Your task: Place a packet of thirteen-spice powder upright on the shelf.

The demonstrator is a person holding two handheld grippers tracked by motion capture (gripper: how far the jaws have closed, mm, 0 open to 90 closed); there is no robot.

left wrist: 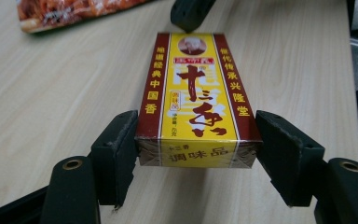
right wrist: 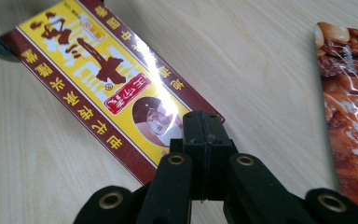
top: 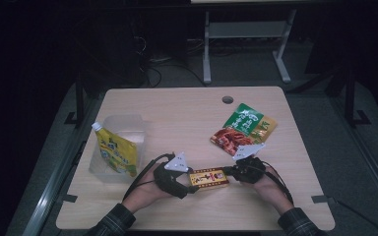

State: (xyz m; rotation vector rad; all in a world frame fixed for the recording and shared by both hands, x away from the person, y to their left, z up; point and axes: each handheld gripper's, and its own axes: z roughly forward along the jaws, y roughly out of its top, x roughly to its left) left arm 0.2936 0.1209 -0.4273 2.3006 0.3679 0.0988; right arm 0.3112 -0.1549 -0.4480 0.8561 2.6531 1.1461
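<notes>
Seasoning box [left wrist: 196,100] lies flat near the front edge of the table [top: 187,113], between both grippers; left gripper [left wrist: 196,154] clamps its near end across the width, likely steadying it; right gripper [right wrist: 204,135] has jaws pressed together at the far end, seemingly on a flap; what they pinch is hidden; snack pouch [right wrist: 349,107] is cut off at the frame edge.

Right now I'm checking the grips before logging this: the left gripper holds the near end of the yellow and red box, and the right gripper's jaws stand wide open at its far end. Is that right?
Not quite. The right gripper is shut, its jaws pressed together at the far end of the yellow and red box, as the right gripper view shows. The left gripper does hold the near end.
</notes>
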